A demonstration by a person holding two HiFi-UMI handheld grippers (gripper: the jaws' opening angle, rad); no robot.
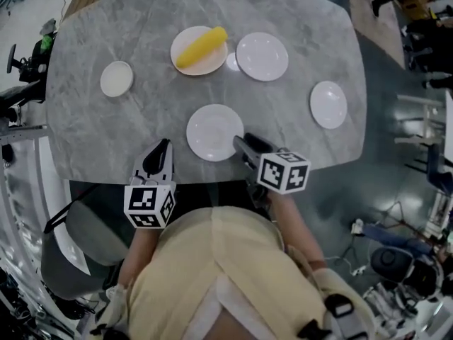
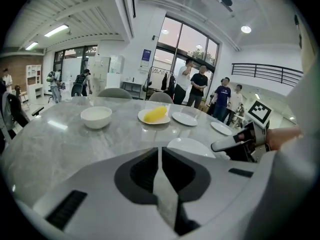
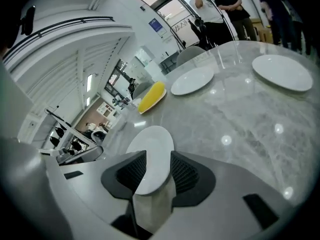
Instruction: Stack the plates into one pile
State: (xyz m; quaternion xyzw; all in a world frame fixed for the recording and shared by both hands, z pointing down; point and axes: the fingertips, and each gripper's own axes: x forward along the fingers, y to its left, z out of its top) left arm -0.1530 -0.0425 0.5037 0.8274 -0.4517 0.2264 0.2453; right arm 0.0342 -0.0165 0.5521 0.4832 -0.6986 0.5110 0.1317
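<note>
Several white plates lie apart on the grey marble table point(image 1: 141, 119). The nearest plate point(image 1: 214, 132) lies flat by the front edge. My right gripper point(image 1: 239, 142) is at that plate's right rim, jaws open. In the right gripper view the plate point(image 3: 152, 149) shows in the gap between the pads, which do not press on it. My left gripper point(image 1: 164, 144) hovers left of this plate, its jaws point(image 2: 160, 151) shut on nothing. Two more empty plates point(image 1: 262, 56) point(image 1: 328, 104) lie farther back and right. Another plate point(image 1: 199, 59) holds a yellow corn cob point(image 1: 202, 46).
A small white bowl point(image 1: 117, 78) stands at the table's far left. The table's front edge runs just under both grippers. Chairs and several people stand beyond the far side of the table in the left gripper view.
</note>
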